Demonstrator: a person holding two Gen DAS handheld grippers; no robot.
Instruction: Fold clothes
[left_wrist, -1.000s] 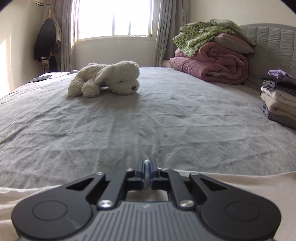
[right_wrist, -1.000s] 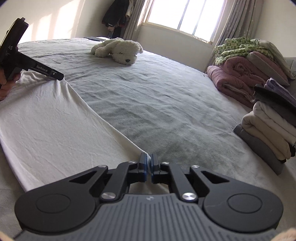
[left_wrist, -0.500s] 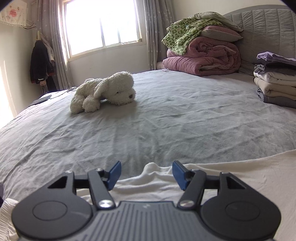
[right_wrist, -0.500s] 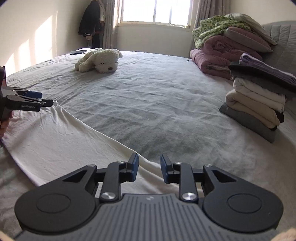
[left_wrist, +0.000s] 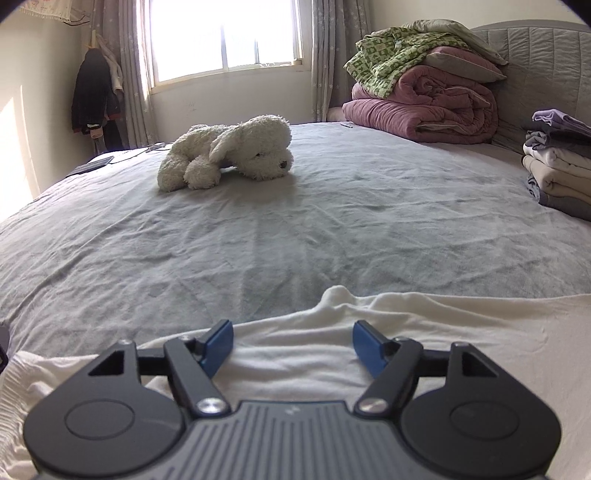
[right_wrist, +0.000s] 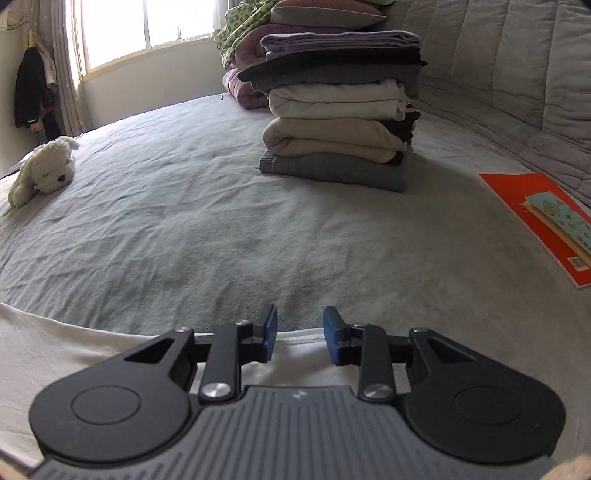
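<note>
Left gripper (left_wrist: 291, 341) jaws have just been opening, spread wide above the cream garment (left_wrist: 461, 325); right gripper (right_wrist: 299, 334) jaws likewise have parted, nothing pinched.

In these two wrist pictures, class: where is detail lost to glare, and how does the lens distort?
Left wrist view: the window is blown out white; the bed bulges like a dome. Right wrist view: its window is also overexposed, and the headboard curves.
</note>
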